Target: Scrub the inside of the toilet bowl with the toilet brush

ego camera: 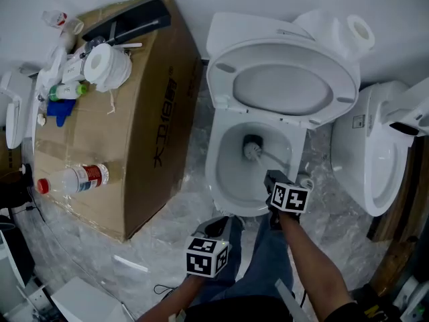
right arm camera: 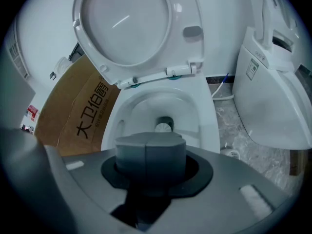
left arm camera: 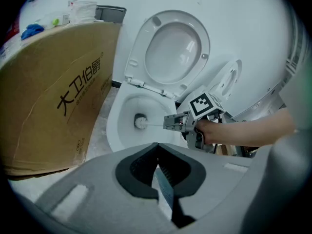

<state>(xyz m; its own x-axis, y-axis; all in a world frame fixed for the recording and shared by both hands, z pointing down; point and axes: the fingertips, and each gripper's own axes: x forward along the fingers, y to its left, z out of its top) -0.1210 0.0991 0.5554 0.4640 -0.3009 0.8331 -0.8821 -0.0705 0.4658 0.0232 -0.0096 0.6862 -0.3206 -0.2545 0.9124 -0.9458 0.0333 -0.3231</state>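
The white toilet bowl (ego camera: 224, 180) stands open, with seat and lid (ego camera: 281, 79) raised. The toilet brush head (ego camera: 252, 149) rests deep in the bowl by the drain, and its thin handle runs back to my right gripper (ego camera: 273, 178), which is shut on it. In the left gripper view the brush head (left arm camera: 141, 122) and the right gripper (left arm camera: 168, 122) show the same hold. From the right gripper view only the brush head (right arm camera: 163, 126) shows beyond the closed jaws of the right gripper (right arm camera: 146, 145). My left gripper (ego camera: 216, 227) hangs in front of the bowl, shut and holding nothing, as the left gripper (left arm camera: 158, 172).
A large cardboard box (ego camera: 134, 133) stands close on the bowl's left, with a water bottle (ego camera: 74, 178), a tissue roll (ego camera: 104, 66) and small items on top. A second white toilet (ego camera: 372, 156) crowds the right. A paper roll (ego camera: 358, 32) lies on the tank. Plastic sheeting covers the floor.
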